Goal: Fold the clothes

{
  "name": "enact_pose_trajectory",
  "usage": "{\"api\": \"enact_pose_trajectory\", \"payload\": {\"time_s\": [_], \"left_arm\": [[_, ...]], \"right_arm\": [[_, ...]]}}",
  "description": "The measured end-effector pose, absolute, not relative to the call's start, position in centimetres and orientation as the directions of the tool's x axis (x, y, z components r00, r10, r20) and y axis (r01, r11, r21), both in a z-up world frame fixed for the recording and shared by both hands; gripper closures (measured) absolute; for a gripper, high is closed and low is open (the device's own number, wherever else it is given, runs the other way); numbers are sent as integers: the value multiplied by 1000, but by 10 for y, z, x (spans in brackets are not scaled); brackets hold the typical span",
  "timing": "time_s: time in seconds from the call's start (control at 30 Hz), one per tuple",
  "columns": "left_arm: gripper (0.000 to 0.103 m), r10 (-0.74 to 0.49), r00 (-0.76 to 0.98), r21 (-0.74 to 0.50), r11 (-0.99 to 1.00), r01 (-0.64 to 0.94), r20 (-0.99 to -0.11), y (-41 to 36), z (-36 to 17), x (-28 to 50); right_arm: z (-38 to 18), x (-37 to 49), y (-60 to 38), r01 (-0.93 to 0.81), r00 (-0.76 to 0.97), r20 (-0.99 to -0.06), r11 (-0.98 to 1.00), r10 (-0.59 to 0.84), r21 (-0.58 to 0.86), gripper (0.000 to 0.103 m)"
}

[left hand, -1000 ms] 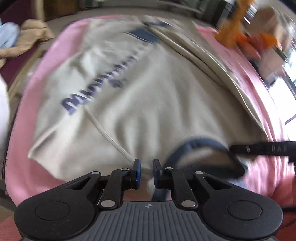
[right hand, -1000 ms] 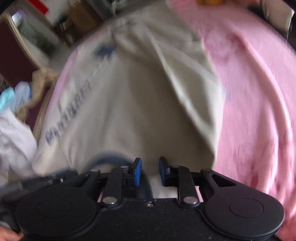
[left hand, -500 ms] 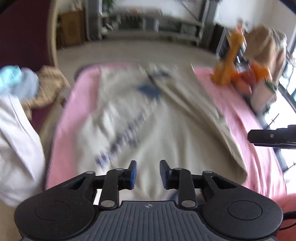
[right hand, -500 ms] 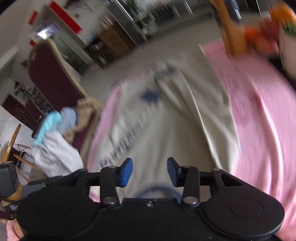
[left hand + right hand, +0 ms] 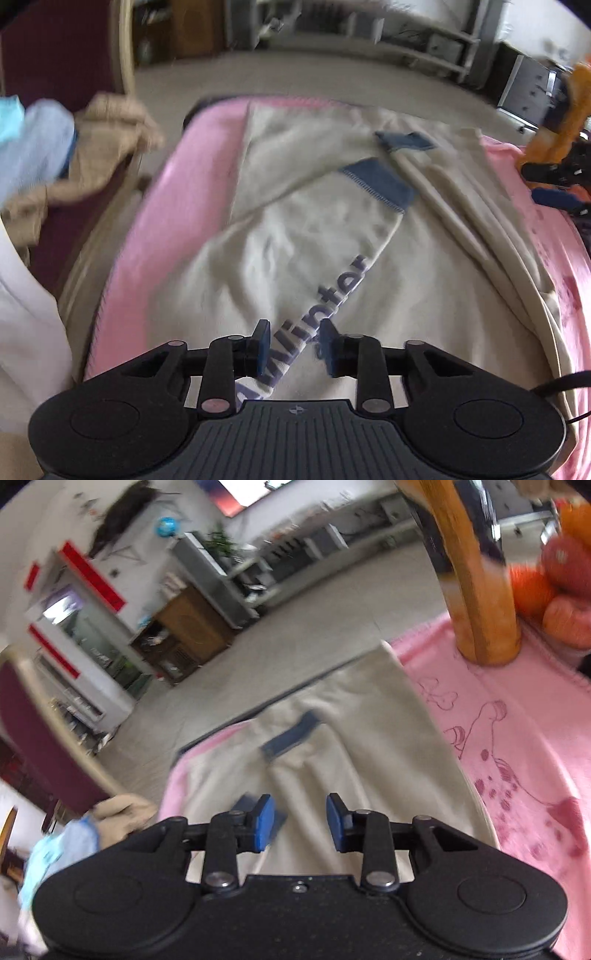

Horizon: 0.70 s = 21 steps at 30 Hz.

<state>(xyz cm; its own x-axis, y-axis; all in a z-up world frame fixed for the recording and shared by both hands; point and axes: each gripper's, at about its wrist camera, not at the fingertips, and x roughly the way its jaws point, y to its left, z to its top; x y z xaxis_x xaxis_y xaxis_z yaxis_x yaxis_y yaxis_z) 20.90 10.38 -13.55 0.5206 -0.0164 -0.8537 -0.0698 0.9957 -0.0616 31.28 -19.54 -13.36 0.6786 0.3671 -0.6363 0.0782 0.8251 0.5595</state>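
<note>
Left gripper (image 5: 293,345): jaws parted, empty, pulled back from the collar it hovered over a second ago. Beige sweatshirt (image 5: 314,236) lies on the pink blanket (image 5: 147,236), sleeves folded in. Right gripper (image 5: 300,821): empty, jaws closing, also withdrawn. Sleeve fold looks done; body fold likely next.

Black two-finger claw (image 5: 295,345) bodies, blue pads (image 5: 265,823), silver screws.
</note>
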Motion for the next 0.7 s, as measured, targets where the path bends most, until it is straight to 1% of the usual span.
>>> {"api": "enact_pose_trajectory", "payload": {"time_s": [0.07, 0.2, 0.23, 0.37, 0.47, 0.5, 0.53, 0.57, 0.6, 0.7], "left_arm": [[74, -37, 507, -95, 992, -89, -861, 108, -136, 213], [73, -92, 490, -145, 987, -70, -867, 107, -134, 214], [73, -105, 484, -156, 985, -67, -869, 107, -134, 214], [73, -128, 459, -187, 979, -86, -879, 105, -139, 215], [73, -124, 437, -190, 976, -110, -891, 106, -146, 219], [73, -122, 429, -188, 975, -116, -895, 107, -149, 221], [73, -116, 424, -182, 976, -120, -898, 107, -151, 222], [73, -104, 424, -169, 978, -120, -900, 106, -152, 222], [73, -92, 425, -156, 980, -119, -900, 106, -154, 223], [74, -66, 444, -128, 985, -111, -894, 105, -153, 222]], "right_arm": [[-160, 338, -201, 121, 648, -664, 810, 374, 574, 68], [-200, 381, -204, 186, 593, -717, 804, 366, 564, 68], [-207, 387, -205, 187, 586, -711, 789, 389, 585, 68], [-227, 406, -207, 144, 600, -617, 690, 509, 709, 68], [-231, 421, -200, 140, 625, -603, 689, 495, 711, 68], [-229, 423, -196, 137, 633, -613, 710, 473, 690, 70], [-228, 426, -192, 135, 642, -621, 731, 450, 669, 84], [-226, 428, -188, 132, 650, -629, 751, 427, 647, 94], [-222, 426, -183, 117, 657, -638, 782, 402, 613, 100], [-195, 401, -179, 59, 710, -601, 819, 367, 571, 101]]}}
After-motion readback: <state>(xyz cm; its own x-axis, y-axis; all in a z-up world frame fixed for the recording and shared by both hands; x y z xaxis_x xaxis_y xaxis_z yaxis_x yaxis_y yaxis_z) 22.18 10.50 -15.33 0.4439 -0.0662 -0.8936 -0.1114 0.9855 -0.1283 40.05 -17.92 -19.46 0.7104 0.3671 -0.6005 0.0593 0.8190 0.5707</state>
